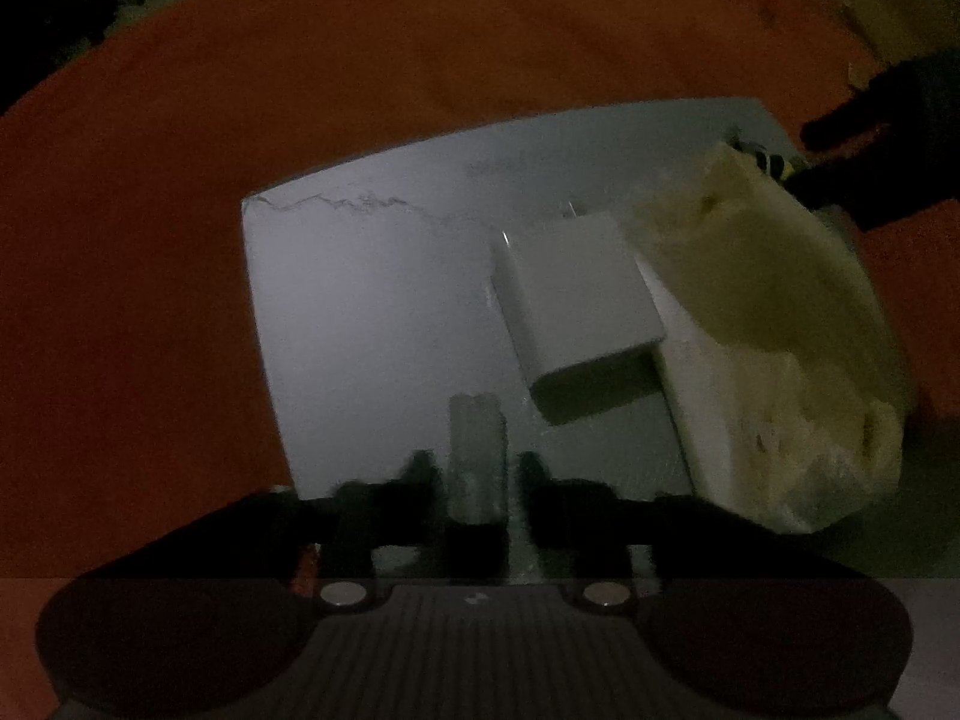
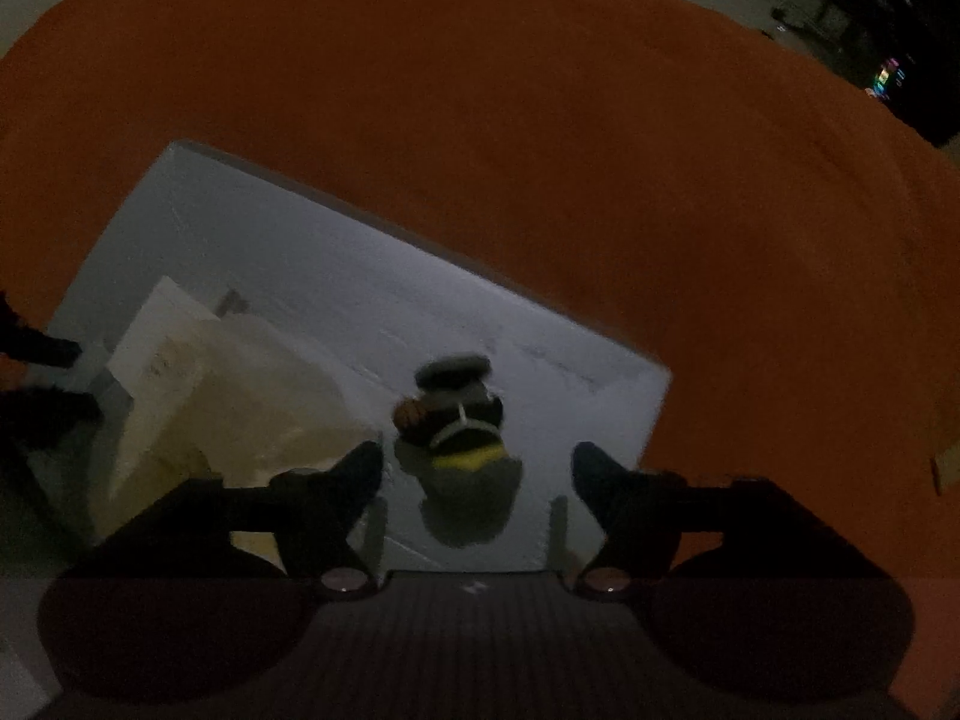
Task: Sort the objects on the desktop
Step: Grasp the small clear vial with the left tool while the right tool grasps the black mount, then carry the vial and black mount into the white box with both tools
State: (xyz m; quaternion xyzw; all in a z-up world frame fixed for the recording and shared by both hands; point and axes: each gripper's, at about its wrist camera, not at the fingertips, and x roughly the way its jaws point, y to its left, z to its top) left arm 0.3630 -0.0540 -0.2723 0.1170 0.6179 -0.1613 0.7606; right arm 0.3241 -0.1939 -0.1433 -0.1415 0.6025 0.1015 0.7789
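A white tray (image 1: 336,300) lies on an orange cloth. In it are a white charger block (image 1: 576,306) and a pale plastic-wrapped packet (image 1: 774,360). My left gripper (image 1: 477,474) is shut on a small silvery cylinder (image 1: 477,456) over the tray's near edge. In the right wrist view my right gripper (image 2: 477,474) is open over the tray (image 2: 336,276), its fingers on either side of a small dark toy figure with a yellow band (image 2: 462,420); whether they touch it I cannot tell. The packet (image 2: 228,396) lies to its left.
The orange cloth (image 1: 180,210) covers the table around the tray. The right gripper shows as a dark shape (image 1: 870,144) at the tray's far right corner. Dark room clutter (image 2: 888,48) lies beyond the table.
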